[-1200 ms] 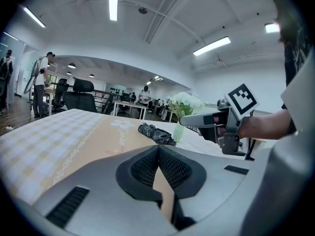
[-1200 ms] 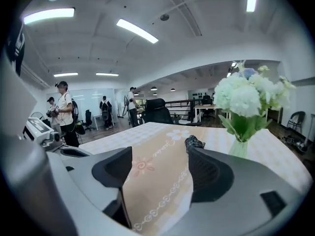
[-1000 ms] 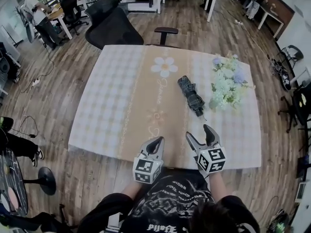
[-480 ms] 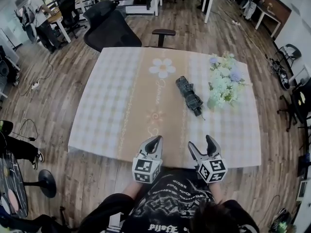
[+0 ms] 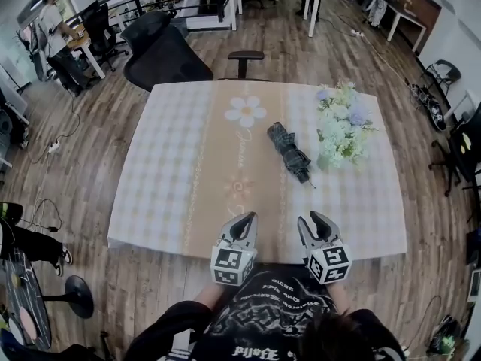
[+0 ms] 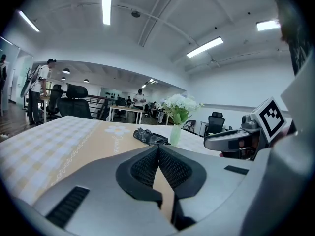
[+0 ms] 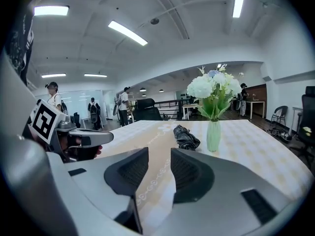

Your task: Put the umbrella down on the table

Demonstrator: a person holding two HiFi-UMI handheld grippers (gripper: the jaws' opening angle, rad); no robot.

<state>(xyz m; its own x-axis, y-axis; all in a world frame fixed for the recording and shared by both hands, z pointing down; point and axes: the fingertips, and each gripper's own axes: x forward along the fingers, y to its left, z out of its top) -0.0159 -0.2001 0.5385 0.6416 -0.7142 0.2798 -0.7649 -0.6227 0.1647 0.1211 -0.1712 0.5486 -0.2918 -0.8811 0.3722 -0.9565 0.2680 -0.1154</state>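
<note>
The folded dark umbrella (image 5: pixel 289 150) lies flat on the table's beige middle strip, left of the flower vase; nothing touches it. It also shows far ahead in the left gripper view, umbrella (image 6: pixel 149 136), and in the right gripper view, umbrella (image 7: pixel 186 137). Both grippers hover at the table's near edge, well short of it. My left gripper (image 5: pixel 247 219) is shut and empty, its pads (image 6: pixel 147 163) meeting. My right gripper (image 5: pixel 312 220) has just been closing; a narrow gap stays between its pads (image 7: pixel 189 168), and nothing is in it.
A vase of white and blue flowers (image 5: pixel 340 125) stands right of the umbrella on the checked tablecloth (image 5: pixel 161 171). A black office chair (image 5: pixel 167 47) sits beyond the far edge. People and desks are in the background at upper left.
My right gripper's jaws have narrowed from wide to a small gap, and it has drawn back a little toward the near edge. The umbrella and the left gripper have stayed put.
</note>
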